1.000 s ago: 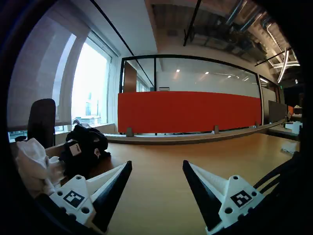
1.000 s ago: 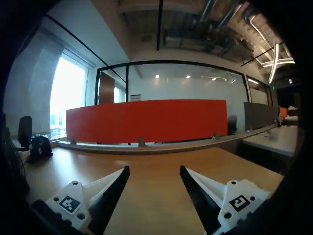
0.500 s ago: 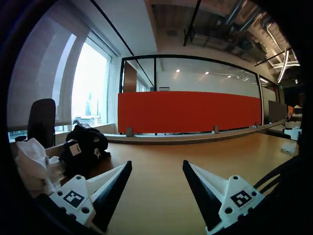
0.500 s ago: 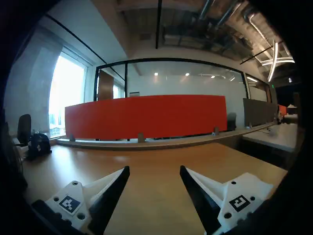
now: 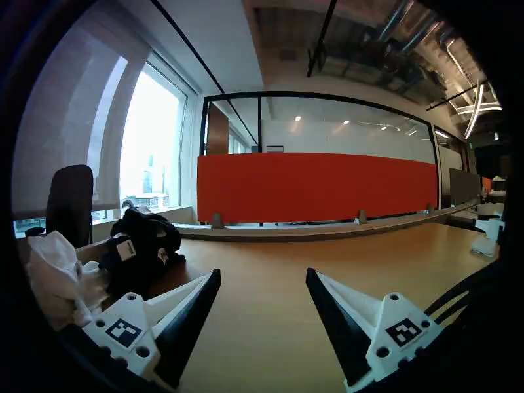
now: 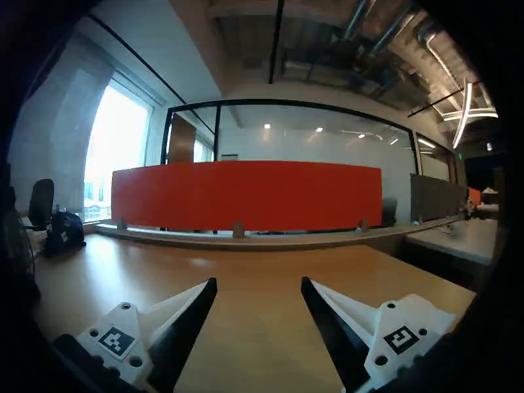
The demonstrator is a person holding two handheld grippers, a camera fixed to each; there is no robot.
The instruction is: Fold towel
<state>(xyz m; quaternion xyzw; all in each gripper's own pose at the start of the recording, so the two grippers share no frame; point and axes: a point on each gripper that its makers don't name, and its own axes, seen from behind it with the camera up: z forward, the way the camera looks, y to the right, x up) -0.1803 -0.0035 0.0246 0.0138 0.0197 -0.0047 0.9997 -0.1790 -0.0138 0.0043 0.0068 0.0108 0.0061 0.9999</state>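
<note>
- My left tool (image 5: pixel 262 270) is released: its two fingers stand wide apart above the desk (image 5: pixel 262 340), with nothing between them.
- My right tool (image 6: pixel 257 280) is released too, its fingers spread over bare wood of the desk (image 6: pixel 255 347) and gripping nothing.
- The towel (image 5: pixel 59 278) is a white, crumpled heap at the far left of the left gripper view, lying on the desk beyond the left finger and not held by either tool.
- A black bag (image 5: pixel 141 252) sits just beside the towel, on its right; I cannot tell whether they touch.
- In the right gripper view the black bag (image 6: pixel 63 230) is far off to the left.
- A dark chair (image 5: pixel 69 203) stands behind the towel, before the window (image 5: pixel 147 157).
- A red partition (image 5: pixel 314 187) runs along the far edge of the desk.
</note>
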